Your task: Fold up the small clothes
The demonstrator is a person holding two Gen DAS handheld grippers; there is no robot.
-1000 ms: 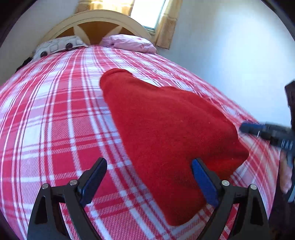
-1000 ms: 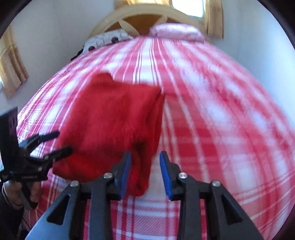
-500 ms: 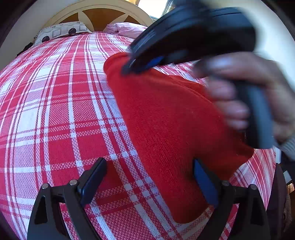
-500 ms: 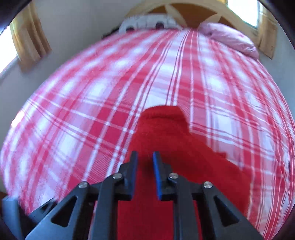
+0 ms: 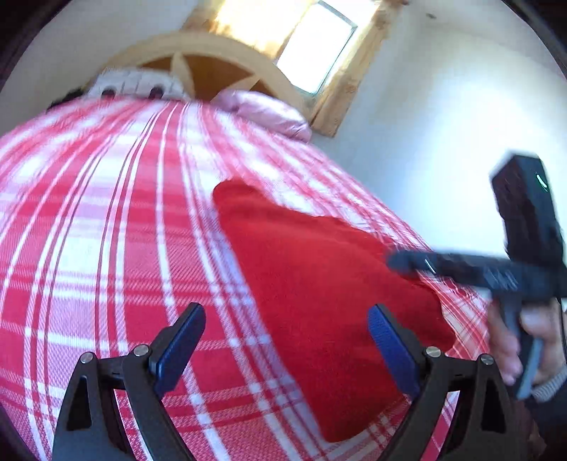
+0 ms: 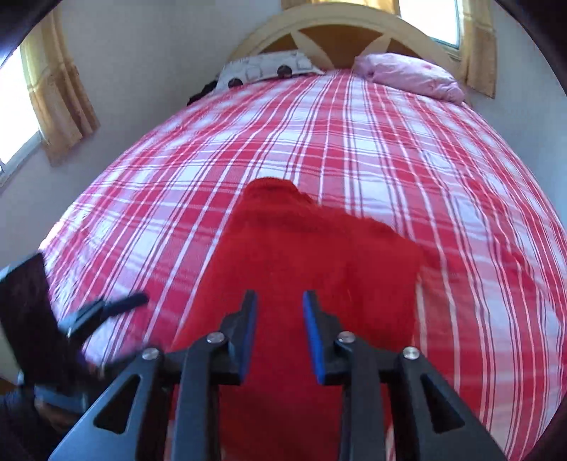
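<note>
Left gripper (image 5: 287, 340) and right gripper (image 6: 280, 333): black frames, blue pads, silver screws. Right hand (image 5: 514, 340): grey ribbed cuff.

bed (image 6: 354, 149): red-white plaid cover | headboard (image 6: 340, 28): arched wood | window (image 5: 315, 46): sunlit, curtained | walls: white

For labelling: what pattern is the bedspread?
Red and white plaid bedspread, clearest in the right wrist view.

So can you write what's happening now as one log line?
step: folding | cloth: flat on bed | left tool: open, empty | right tool: just opening, empty
</note>
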